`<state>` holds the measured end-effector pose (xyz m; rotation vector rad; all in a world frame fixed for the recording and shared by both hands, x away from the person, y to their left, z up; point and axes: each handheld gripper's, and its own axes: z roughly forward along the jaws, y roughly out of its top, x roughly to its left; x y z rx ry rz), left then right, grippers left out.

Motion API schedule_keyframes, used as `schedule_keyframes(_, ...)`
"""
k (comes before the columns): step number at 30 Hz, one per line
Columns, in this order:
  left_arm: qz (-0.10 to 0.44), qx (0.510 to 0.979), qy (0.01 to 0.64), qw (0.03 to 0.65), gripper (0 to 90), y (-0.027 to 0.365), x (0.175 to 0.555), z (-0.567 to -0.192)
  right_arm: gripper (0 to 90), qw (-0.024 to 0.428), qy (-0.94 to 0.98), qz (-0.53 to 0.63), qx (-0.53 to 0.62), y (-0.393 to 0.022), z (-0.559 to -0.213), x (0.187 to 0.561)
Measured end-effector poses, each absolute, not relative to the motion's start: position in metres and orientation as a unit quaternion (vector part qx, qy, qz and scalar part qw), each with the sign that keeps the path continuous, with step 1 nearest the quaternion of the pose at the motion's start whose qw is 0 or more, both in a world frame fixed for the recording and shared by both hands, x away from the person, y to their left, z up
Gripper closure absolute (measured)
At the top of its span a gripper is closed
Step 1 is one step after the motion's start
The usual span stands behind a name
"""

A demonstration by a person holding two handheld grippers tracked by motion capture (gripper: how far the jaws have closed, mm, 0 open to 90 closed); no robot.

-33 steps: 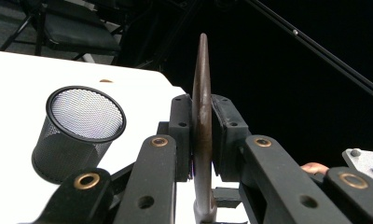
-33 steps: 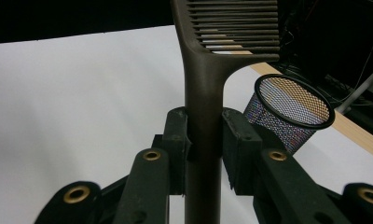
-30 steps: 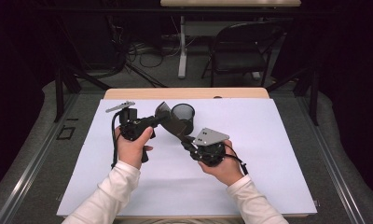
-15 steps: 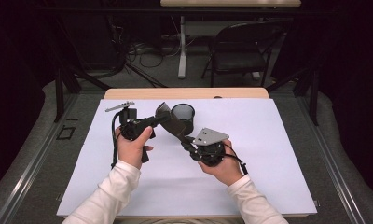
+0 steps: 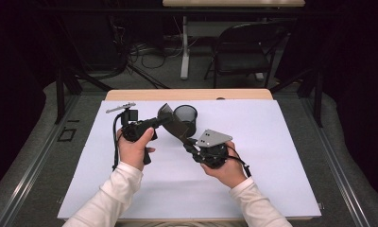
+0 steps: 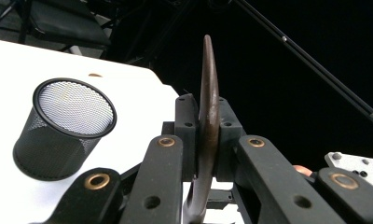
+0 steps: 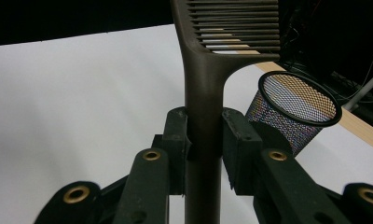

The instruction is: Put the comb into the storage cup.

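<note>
A: High view first; what is the left hand-held gripper [image 5: 159, 120] doing?

B: Its jaws are pinched on a dark brown plastic slotted spatula [image 5: 174, 124], held clear above the desk [image 5: 272, 142] just in front of the black wire-mesh pen cup [image 5: 185, 118]; in the left gripper view the pads [image 6: 186, 135] press flat against both faces of the thin spatula [image 6: 209, 126], seen edge-on, with no gap on either side.

A: And the right hand-held gripper [image 5: 189, 144]?

B: Clamped on the same tool; in the right gripper view its pads [image 7: 177, 140] squeeze the narrow handle [image 7: 202, 116] just below where it widens into the slotted blade [image 7: 236, 28]; the jaws are drawn in as far as the handle lets them.

A: So both hands share it?

B: Yes; the left one has the blade end, the right one the handle end, and the spatula spans the short gap between them, tilted up toward the left gripper.

A: Where does the cup stand?

B: Upright on the white sheet covering the desk, near its far edge; its rim [image 7: 300, 93] is open, and it is just behind the blade; whether the two touch I cannot tell.
</note>
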<state>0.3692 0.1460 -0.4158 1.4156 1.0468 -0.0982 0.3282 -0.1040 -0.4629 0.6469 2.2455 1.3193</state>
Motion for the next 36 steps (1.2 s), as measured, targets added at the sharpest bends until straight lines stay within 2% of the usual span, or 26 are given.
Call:
schedule_keyframes(22,-0.040,0.610,0.461,0.644,84.5,0.1417,0.3714,-0.4155,71.5,0.217,0.809,0.485,0.251,-0.1070,-0.4615,0.3311)
schedule_keyframes(36,-0.031,0.606,0.460,0.648,84.5,0.1419,0.3719,-0.4157,60.8,0.209,0.806,0.489,0.260,-0.1084,-0.4618,0.3338)
